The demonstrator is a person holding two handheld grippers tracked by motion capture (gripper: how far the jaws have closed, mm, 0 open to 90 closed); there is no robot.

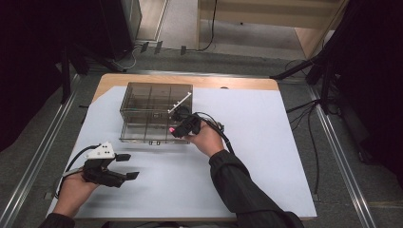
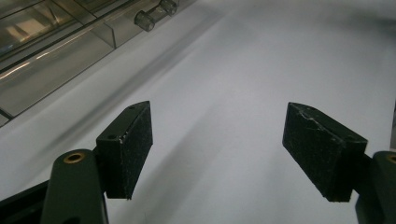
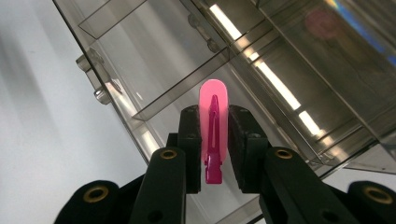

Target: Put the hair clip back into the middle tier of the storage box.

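jaws half hiding pink clip (image 3: 213, 135), blurred organizer (image 3: 261, 70)

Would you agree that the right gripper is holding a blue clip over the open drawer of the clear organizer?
Not quite: the clip is pink, not blue, as the right gripper view shows. The right gripper does hold it over the open drawer of the clear organizer.

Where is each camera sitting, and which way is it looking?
High view: above the table, looking down; both forearms, left gripper and right gripper show.
Left gripper view: on the left gripper, facing bare table; open jaws.
Right gripper view: on the right gripper, facing the clear box, gripping a pink clip.
All share the box.
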